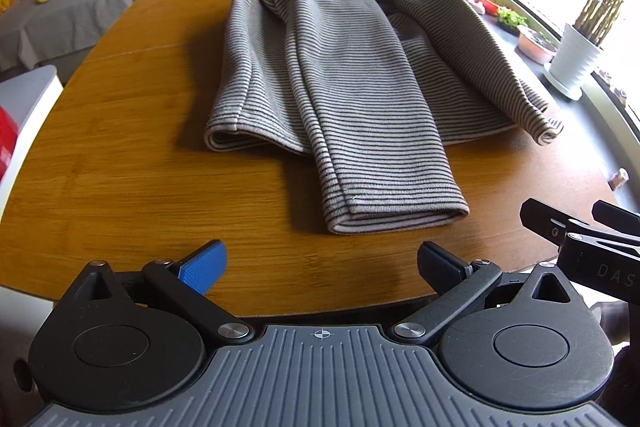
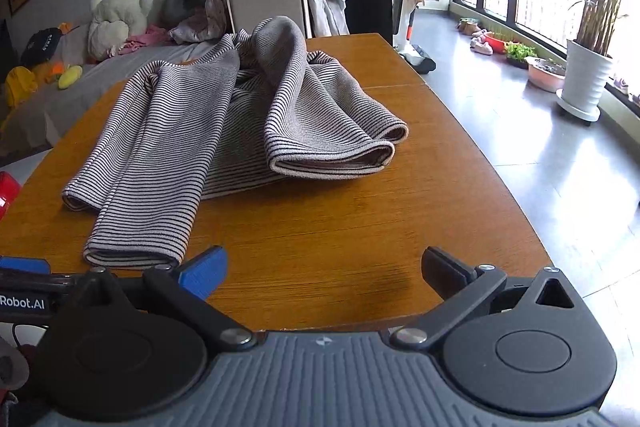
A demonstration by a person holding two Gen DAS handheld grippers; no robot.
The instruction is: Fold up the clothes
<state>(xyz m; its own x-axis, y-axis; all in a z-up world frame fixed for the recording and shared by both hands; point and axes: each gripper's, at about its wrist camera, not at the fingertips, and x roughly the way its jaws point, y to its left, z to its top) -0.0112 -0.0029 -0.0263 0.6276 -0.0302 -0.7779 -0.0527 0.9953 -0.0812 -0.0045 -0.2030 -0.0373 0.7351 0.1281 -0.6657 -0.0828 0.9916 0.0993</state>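
A striped top (image 1: 344, 75) lies on the wooden desk (image 1: 140, 155), just ahead of both claws. Both sleeves are laid over the body, pointing back toward the claws. One cuff reaches close to the left claw (image 1: 320, 267), a little to its right. The other sleeve lies farther ahead and to the right, near the desk's edge.

The left claw is wide open and holds nothing. The right claw (image 2: 324, 271) is wide open too, with bare desk between its fingers. The near cuff sits just to its left.

The sleeves are in, but the body is long and not folded across. This could be a fold half done, or a messy top waiting.

To fold it well, each claw should pinch a bottom corner, catching all the layers. Both should lift together, evenly, so the sleeves do not slide out. The far sleeve is bunched and may slip.
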